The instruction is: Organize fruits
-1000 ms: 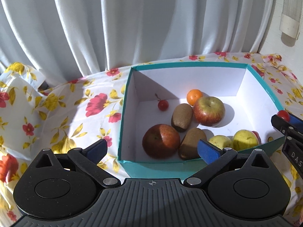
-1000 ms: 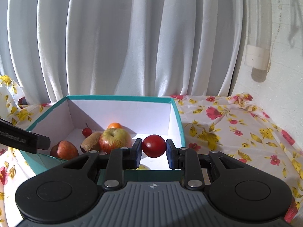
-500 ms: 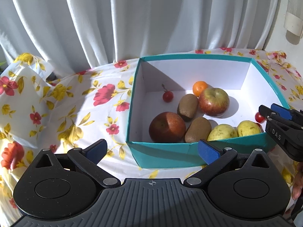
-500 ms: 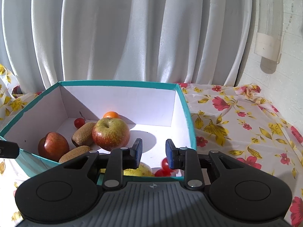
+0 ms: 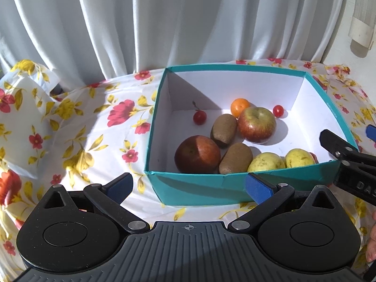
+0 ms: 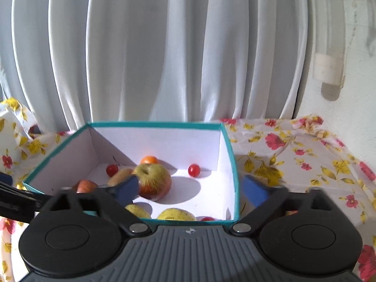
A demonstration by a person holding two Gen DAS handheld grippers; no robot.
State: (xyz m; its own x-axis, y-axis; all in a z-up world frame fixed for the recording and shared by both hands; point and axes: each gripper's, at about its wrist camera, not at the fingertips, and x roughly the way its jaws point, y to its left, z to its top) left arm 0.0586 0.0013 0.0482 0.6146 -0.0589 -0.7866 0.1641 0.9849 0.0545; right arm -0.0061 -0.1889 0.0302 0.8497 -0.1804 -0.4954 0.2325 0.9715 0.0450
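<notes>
left tool [image 5: 188,186]: released, blue pads spread wide, nothing between them; hangs just in front of the box's near wall, over the tabletop.
right tool [image 6: 191,188]: jaws have just been opening, now spread wide and empty; sits at the box's near right corner, left pad over the box, right pad outside the right wall. Frame is slightly blurred.
box [image 5: 164,94]: teal outside, white inside, open top, stands on the flowered cloth [image 5: 117,117] over the tabletop.
fruit in box: red apple [image 5: 197,154] near front left; two kiwis [image 5: 224,129] beside it, touching each other; red-green apple [image 5: 256,124] in the middle; small orange [image 5: 239,107] just behind it.
small red fruit: a stemmed one [image 5: 199,117] back left; a loose one [image 5: 278,111] back right of the red-green apple, on the box floor, clear of both tools.
yellow fruit: two [image 5: 265,163] against the near wall, right side; something red peeks out beside the right one, too hidden to tell.
background: white curtain [image 5: 164,23].
</notes>
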